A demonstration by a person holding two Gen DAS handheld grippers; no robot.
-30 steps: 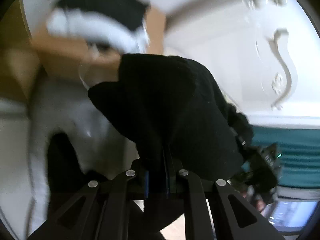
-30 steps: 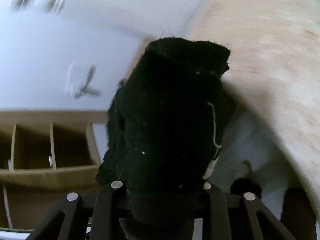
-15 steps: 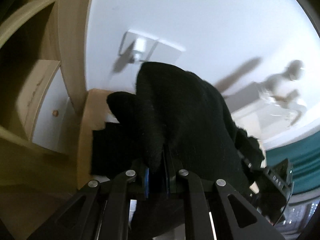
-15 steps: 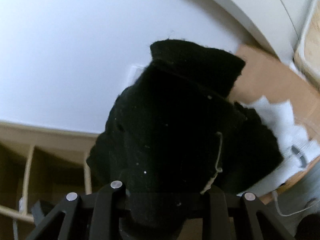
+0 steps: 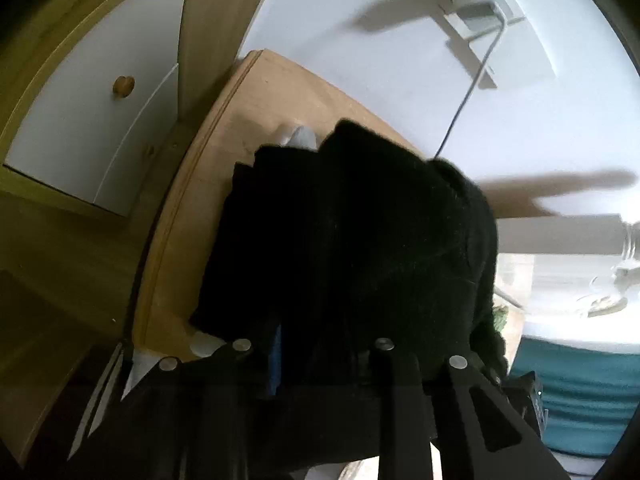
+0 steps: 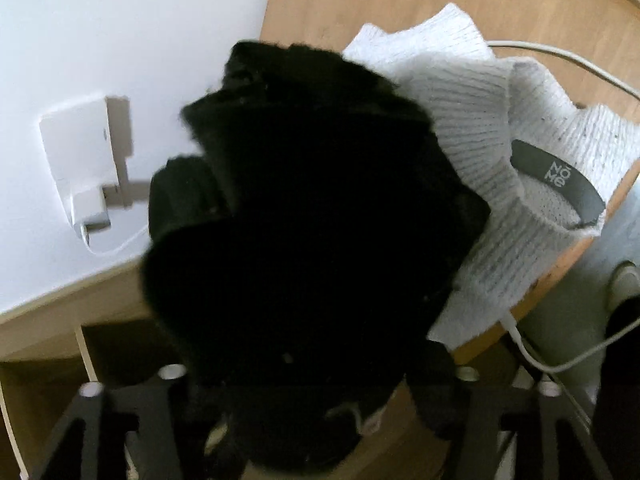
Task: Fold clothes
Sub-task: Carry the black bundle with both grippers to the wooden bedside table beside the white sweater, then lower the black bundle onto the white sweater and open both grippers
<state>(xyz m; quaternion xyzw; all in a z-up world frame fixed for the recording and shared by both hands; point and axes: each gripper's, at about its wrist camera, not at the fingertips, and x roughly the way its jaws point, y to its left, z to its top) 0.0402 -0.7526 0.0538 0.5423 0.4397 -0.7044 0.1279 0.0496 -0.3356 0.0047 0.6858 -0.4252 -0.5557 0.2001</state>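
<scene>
A folded black garment (image 5: 360,240) fills the middle of both wrist views. It rests on a light wooden top (image 5: 256,120), partly over a folded white knit sweater (image 6: 500,184) with a grey neck label. In the right wrist view the black garment (image 6: 312,200) covers the sweater's left part. My left gripper (image 5: 316,356) has its jaws opening, and black cloth lies loosely between them beside one blue pad (image 5: 276,360). My right gripper (image 6: 320,376) has its jaws opening wide around the garment's near end. The fingertips of both are hidden by cloth.
A white charger (image 6: 88,160) is plugged into the wall behind the wooden top (image 6: 360,0), and its cable (image 6: 560,356) trails off the right edge. A white drawer with a wooden knob (image 5: 123,85) stands at left. Teal bedding (image 5: 580,392) lies low at right.
Both grippers came down with the black garment from mid-air onto the wooden top and the white sweater. Both pairs of jaws, shut on the cloth before, now stand apart.
</scene>
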